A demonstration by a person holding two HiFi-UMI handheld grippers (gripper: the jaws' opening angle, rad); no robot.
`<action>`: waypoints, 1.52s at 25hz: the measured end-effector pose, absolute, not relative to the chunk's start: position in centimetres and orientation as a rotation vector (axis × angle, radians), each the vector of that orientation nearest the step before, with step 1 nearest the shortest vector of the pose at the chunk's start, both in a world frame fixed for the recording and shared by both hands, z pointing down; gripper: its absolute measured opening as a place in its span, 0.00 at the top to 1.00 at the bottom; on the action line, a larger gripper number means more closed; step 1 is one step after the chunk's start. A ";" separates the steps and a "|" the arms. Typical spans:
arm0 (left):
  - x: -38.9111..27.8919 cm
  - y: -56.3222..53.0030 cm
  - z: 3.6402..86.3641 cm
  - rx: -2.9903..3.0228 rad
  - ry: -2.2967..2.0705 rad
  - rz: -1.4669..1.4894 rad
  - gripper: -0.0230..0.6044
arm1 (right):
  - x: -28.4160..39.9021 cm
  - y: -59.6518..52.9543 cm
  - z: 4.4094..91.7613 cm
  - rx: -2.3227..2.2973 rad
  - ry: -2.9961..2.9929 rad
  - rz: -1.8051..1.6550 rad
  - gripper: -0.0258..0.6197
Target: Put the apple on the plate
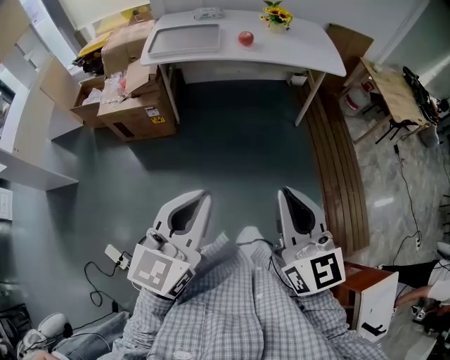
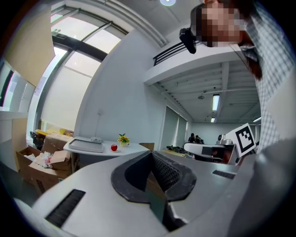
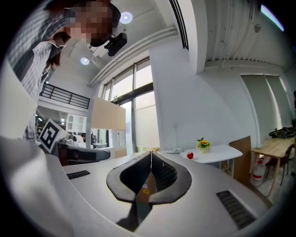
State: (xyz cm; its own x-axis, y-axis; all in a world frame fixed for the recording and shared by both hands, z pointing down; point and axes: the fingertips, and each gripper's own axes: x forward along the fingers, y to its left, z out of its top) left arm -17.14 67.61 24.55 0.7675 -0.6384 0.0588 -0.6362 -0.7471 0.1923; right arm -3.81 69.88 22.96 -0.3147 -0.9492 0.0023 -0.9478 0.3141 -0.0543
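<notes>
A red apple lies on a white table far ahead, to the right of a large pale tray. The same apple shows small in the left gripper view and in the right gripper view, where a thin white rim appears beneath it. I cannot tell whether that rim is a plate. My left gripper and right gripper are held close to the person's checked shirt, well short of the table. Both are shut with nothing between their fingers, as the left gripper and right gripper views also show.
A pot of yellow flowers stands behind the apple. Open cardboard boxes crowd the floor left of the table. A wooden table stands at the right, a brown cabinet beside the person. Dark floor lies between me and the table.
</notes>
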 end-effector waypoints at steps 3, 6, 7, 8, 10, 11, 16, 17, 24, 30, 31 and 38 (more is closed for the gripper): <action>-16.9 66.1 24.8 2.756 -1.025 -0.012 0.95 | -3.2 68.2 23.4 -1.833 2.549 -0.047 0.93; -15.9 63.9 24.9 2.759 -1.041 0.004 0.95 | -2.1 65.7 23.8 -1.836 2.554 -0.036 0.93; -15.5 63.1 25.0 2.761 -1.044 0.012 0.95 | -1.6 64.8 24.0 -1.833 2.552 -0.045 0.93; -15.0 62.4 24.9 2.762 -1.047 0.019 0.95 | -1.2 64.0 24.2 -1.829 2.550 -0.058 0.93; -13.9 60.6 24.6 2.768 -1.051 0.028 0.95 | -0.2 62.1 24.1 -1.820 2.549 -0.070 0.93; -13.2 59.6 24.4 2.773 -1.053 0.029 0.95 | 0.3 61.1 23.9 -1.816 2.552 -0.064 0.93; -9.8 54.7 23.4 2.775 -1.069 0.009 0.95 | 3.8 55.9 23.0 -1.824 2.570 -0.018 0.93; -9.1 53.8 23.2 2.775 -1.072 0.008 0.95 | 4.6 54.8 22.8 -1.824 2.570 -0.015 0.93; -6.1 48.7 22.4 2.767 -1.108 -0.019 0.95 | 8.3 49.3 22.4 -1.835 2.553 -0.019 0.93; -5.3 45.9 23.1 2.724 -1.127 -0.022 0.95 | 9.2 46.3 23.3 -1.827 2.601 -0.040 0.93; -5.4 45.4 23.3 2.721 -1.128 -0.017 0.95 | 9.1 45.9 23.4 -1.830 2.600 -0.046 0.93; -4.8 39.6 24.2 2.727 -1.084 -0.042 0.95 | 9.4 42.0 23.7 -1.927 2.626 0.063 0.93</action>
State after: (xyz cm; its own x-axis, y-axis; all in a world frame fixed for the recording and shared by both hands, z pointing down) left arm -4.76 39.56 24.17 0.7295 -0.6822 0.0493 -0.6763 -0.7086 0.2013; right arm 9.40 42.03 23.72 -0.2961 -0.9526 0.0705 -0.9481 0.3020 0.0994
